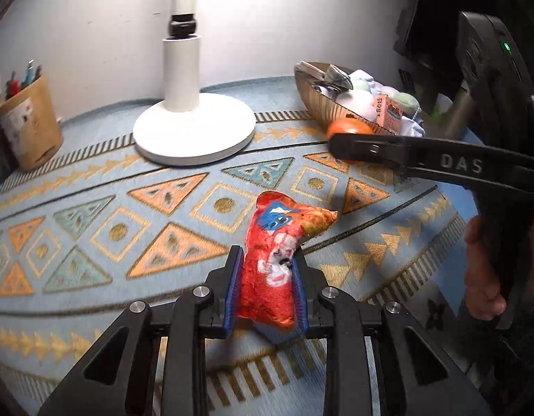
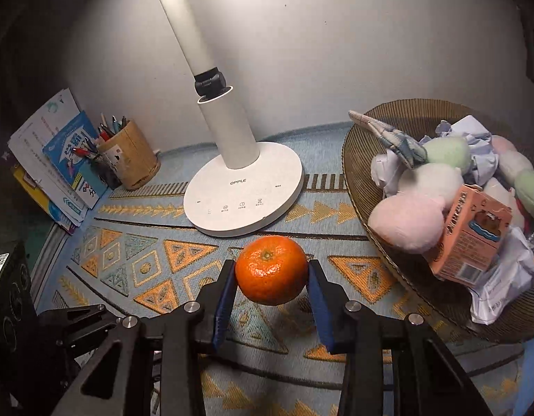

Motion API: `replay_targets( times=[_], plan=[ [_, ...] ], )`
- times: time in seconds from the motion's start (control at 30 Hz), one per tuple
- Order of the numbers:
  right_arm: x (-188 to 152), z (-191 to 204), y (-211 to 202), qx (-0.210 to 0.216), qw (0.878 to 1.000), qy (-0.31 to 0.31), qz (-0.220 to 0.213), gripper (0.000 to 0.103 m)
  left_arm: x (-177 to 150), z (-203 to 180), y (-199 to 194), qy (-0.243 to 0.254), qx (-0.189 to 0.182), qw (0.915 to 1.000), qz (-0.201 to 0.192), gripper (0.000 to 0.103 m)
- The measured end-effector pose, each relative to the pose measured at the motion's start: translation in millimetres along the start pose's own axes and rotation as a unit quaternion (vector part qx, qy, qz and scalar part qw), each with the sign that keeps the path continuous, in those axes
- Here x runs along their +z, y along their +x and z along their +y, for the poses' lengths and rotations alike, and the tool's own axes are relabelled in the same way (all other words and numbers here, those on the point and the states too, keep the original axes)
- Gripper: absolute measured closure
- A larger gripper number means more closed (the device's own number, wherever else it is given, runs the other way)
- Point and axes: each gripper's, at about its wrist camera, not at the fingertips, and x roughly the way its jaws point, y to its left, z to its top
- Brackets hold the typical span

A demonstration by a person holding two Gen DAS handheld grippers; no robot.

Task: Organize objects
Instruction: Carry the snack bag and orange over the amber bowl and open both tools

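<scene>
Right wrist view: orange (image 2: 272, 269) clamped between right hand-held gripper (image 2: 272, 289) pads.

You have one orange (image 2: 272, 269), one snack bag (image 1: 277, 260) and one lamp (image 2: 242, 187). One basket (image 2: 370, 173) holds one pink carton (image 2: 471, 239); one pen cup (image 2: 131, 159) stands by.

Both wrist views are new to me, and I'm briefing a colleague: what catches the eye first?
The bright orange, clamped between the right gripper fingers, floats above the patterned cloth just before the white lamp. The left gripper squeezes a red snack bag. A basket crammed with soft toys sits at the right.
</scene>
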Motion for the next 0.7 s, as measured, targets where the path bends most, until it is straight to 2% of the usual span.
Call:
replay_targets(
  times=[0.07, 0.13, 0.2, 0.23, 0.3, 0.4, 0.5, 0.53, 0.57, 0.63, 0.67, 0.7],
  plan=[
    [-16.9, -5.3, -18.9, 0.000, 1.000, 0.002, 0.003, 0.064, -14.8, 6.0, -15.4, -0.043, 0.021, 0.9988, 0.000, 0.080],
    [-35.9, -11.6, -33.0, -0.007, 1.000, 0.005, 0.010, 0.064, -27.3, 10.0, -24.5, -0.068, 0.079, 0.9946, 0.001, 0.080],
    [-54.8, -16.2, -41.6, -0.025, 1.000, -0.001, 0.018, 0.064, -35.7, 17.3, -27.0, -0.082, 0.112, 0.9903, 0.005, 0.080],
    [-63.0, -18.2, -44.0, -0.039, 0.999, -0.006, 0.019, 0.064, -38.1, 17.9, -26.1, -0.090, 0.111, 0.9897, 0.009, 0.080],
    [-77.1, -25.8, -45.7, -0.045, 0.999, -0.009, 0.023, 0.064, -43.2, 25.1, -14.3, -0.105, 0.083, 0.9907, 0.024, 0.079],
    [-90.1, -36.0, -44.4, -0.043, 0.999, -0.003, 0.028, 0.063, -43.3, 14.9, -6.0, -0.086, 0.098, 0.9913, 0.016, 0.072],
    [-97.8, -43.2, -43.1, -0.027, 0.999, -0.001, 0.034, 0.063, -45.6, 10.3, -9.0, -0.082, 0.079, 0.9935, 0.008, 0.042],
    [-99.2, -45.4, -43.0, -0.022, 0.999, 0.002, 0.036, 0.063, -47.3, 9.3, -11.5, -0.078, 0.080, 0.9937, 0.004, 0.018],
    [-99.4, -46.2, -43.3, -0.016, 0.999, 0.005, 0.038, 0.063, -49.5, 9.4, -15.2, -0.078, 0.082, 0.9936, -0.007, 0.011],
    [-100.7, -49.0, -45.8, -0.001, 0.999, 0.010, 0.038, 0.063, -51.7, 12.6, -18.7, -0.075, 0.076, 0.9942, -0.015, 0.011],
    [-101.6, -50.6, -46.7, 0.003, 0.999, 0.014, 0.039, 0.059, -51.9, 14.2, -17.8, -0.071, 0.079, 0.9943, -0.012, 0.011],
    [-102.3, -51.9, -47.5, 0.005, 0.999, 0.018, 0.039, 0.048, -52.1, 16.0, -15.4, -0.065, 0.088, 0.9939, -0.009, 0.011]
  ],
)
